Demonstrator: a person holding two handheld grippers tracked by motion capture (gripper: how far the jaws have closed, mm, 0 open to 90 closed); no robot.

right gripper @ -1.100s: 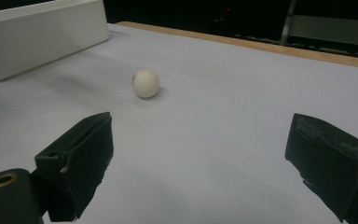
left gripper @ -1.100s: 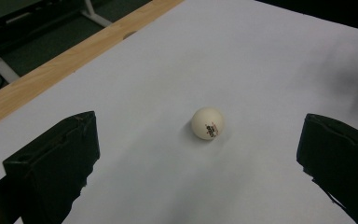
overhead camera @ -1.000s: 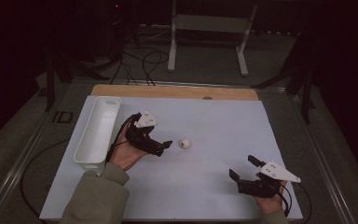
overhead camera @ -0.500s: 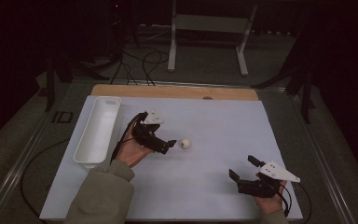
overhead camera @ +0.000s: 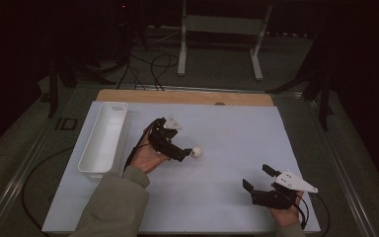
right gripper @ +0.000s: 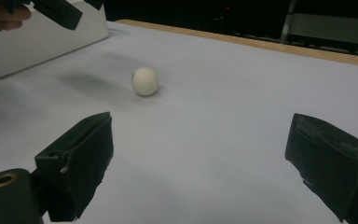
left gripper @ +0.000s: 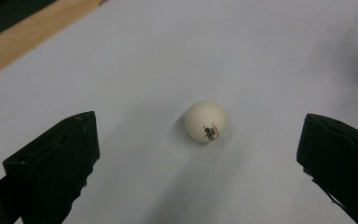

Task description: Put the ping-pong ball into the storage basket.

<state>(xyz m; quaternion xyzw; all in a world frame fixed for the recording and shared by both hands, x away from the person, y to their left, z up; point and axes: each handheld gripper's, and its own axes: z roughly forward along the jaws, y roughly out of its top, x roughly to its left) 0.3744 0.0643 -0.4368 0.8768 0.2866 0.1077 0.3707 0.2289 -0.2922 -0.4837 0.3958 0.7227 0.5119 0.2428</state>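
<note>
A small white ball [overhead camera: 196, 152] with a red and black mark lies on the white table sheet [overhead camera: 227, 128] near the middle. My left gripper [overhead camera: 184, 154] hovers just left of it, jaws wide apart. In the left gripper view the ball [left gripper: 205, 121] sits ahead, between the two jaws and untouched. My right gripper [overhead camera: 258, 178] rests open near the front right corner, far from the ball [right gripper: 145, 80], which lies ahead of its spread jaws. The left gripper [right gripper: 56, 10] also shows at the top left of the right gripper view.
A long white tray [overhead camera: 103, 138] stands along the sheet's left side, just left of my left hand. A wooden strip [overhead camera: 182, 96] runs along the far edge. Beyond it stand a metal frame [overhead camera: 222, 29] and floor cables [overhead camera: 148, 64].
My left gripper has moved right and slightly forward, toward the ball, and now has it between its open jaws. The right gripper and the ball have stayed put.
</note>
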